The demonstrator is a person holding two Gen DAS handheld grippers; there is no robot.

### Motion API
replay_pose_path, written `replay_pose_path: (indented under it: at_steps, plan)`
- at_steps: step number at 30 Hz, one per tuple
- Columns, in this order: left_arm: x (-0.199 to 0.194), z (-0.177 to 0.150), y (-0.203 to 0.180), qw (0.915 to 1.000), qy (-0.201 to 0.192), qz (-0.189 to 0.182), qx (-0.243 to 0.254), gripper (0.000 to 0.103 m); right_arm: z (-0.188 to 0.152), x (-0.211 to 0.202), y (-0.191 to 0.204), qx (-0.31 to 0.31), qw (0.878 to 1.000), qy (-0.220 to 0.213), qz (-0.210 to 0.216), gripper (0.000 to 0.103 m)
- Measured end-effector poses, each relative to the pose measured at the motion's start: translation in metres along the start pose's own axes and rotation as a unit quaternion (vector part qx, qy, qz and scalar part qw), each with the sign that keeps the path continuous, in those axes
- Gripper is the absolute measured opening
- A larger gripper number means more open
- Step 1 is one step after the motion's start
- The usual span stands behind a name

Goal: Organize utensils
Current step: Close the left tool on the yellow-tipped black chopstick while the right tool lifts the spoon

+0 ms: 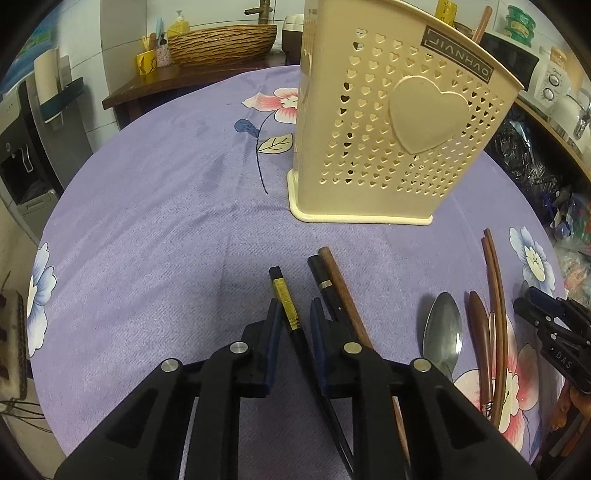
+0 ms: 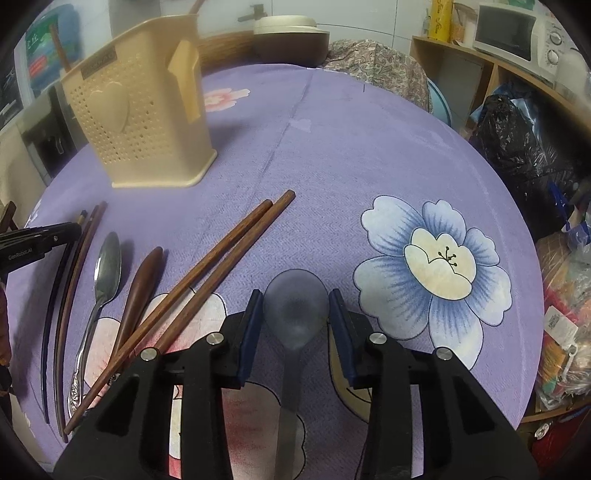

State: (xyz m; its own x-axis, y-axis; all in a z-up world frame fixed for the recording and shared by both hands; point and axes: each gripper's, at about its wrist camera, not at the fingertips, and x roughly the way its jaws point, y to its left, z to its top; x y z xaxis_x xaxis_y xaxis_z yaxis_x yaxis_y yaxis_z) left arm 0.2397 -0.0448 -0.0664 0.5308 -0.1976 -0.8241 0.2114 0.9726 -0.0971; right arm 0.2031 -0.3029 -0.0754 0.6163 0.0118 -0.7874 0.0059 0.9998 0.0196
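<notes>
My left gripper [image 1: 295,308] points down at the purple floral tablecloth [image 1: 155,229]. A black chopstick with a gold band [image 1: 283,291] lies between its fingers, and a gap shows on either side of it. Just to the right lie a black chopstick with a silver ring [image 1: 320,280] and a brown one [image 1: 341,284]. My right gripper [image 2: 295,297] is shut on the bowl of a translucent grey spoon [image 2: 295,314], which rests on the cloth. A metal spoon [image 2: 107,269], a brown wooden spoon [image 2: 144,280] and a pair of brown chopsticks [image 2: 229,251] lie between the two grippers.
The beige perforated utensil holder [image 1: 388,122] stands on the far side of the utensils, with a brown stick [image 1: 482,24] in it. A wicker basket [image 1: 221,44] sits beyond the table. On the right, past the table edge, are a black plastic bag [image 2: 517,140] and shelves with a small oven [image 2: 509,33].
</notes>
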Motion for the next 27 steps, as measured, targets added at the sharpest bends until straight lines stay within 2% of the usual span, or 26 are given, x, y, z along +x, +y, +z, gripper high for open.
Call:
replay_pose_path:
  at_steps: [11, 13, 19, 22, 27]
  plan:
    - [0.004, 0.003, -0.009, 0.9998, -0.001, 0.02, 0.007, 0.017, 0.001, 0.0, 0.0, -0.001, 1.0, 0.004, -0.001, 0.037]
    - [0.004, 0.004, -0.008, 0.9998, -0.003, 0.021, 0.003, 0.012, 0.0, 0.0, 0.0, -0.002, 1.0, 0.004, -0.001, 0.037]
    - [0.005, 0.008, -0.004, 0.9999, -0.01, 0.004, -0.009, 0.011, 0.0, -0.002, -0.003, 0.007, 1.0, -0.003, 0.014, 0.037]
    - [-0.008, 0.012, -0.003, 0.9994, -0.03, -0.012, -0.015, 0.011, 0.003, -0.012, -0.005, 0.017, 0.999, -0.016, 0.039, 0.037]
    - [-0.059, 0.022, -0.005, 0.9946, -0.096, -0.038, -0.01, 0.009, 0.011, -0.04, -0.004, 0.021, 0.996, -0.047, 0.073, 0.037]
